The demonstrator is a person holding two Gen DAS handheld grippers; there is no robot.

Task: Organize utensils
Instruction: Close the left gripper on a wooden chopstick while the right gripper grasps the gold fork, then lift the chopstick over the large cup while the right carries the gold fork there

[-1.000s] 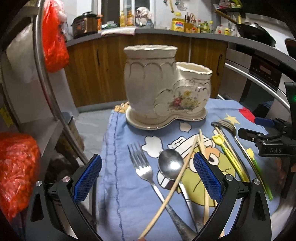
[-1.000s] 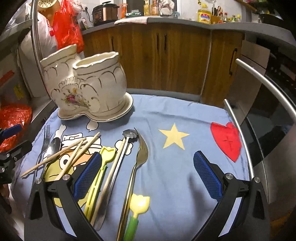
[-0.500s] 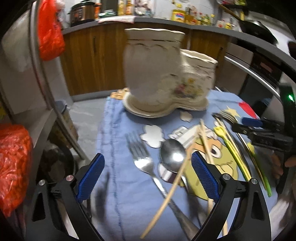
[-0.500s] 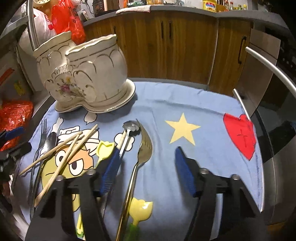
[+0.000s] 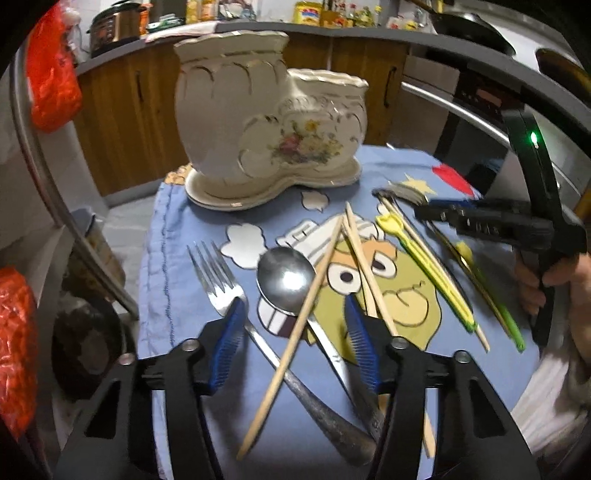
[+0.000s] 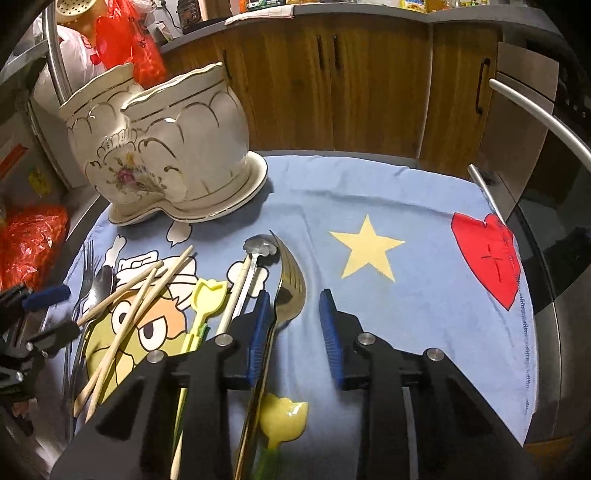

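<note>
both grippers' fingers have just been closing from wide apart. the left gripper (image 5: 295, 343) has dipped closer, its fingers now bracketing the fork (image 5: 236, 306), spoon (image 5: 286, 275) and a chopstick (image 5: 295, 325). the right gripper (image 6: 295, 332) has its left finger (image 6: 258, 332) against the gold fork (image 6: 290, 291).

Dark wooden kitchen cabinets (image 6: 369, 81) beneath a cluttered grey countertop (image 5: 362, 31)

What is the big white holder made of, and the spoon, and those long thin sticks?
The holder looks like glazed ceramic: glossy cream surface, gold trim, painted flowers. The spoon seems polished metal, probably steel, since its bowl mirrors the light. The chopsticks look like bare wood or bamboo: pale tan, matte, no shine.
</note>
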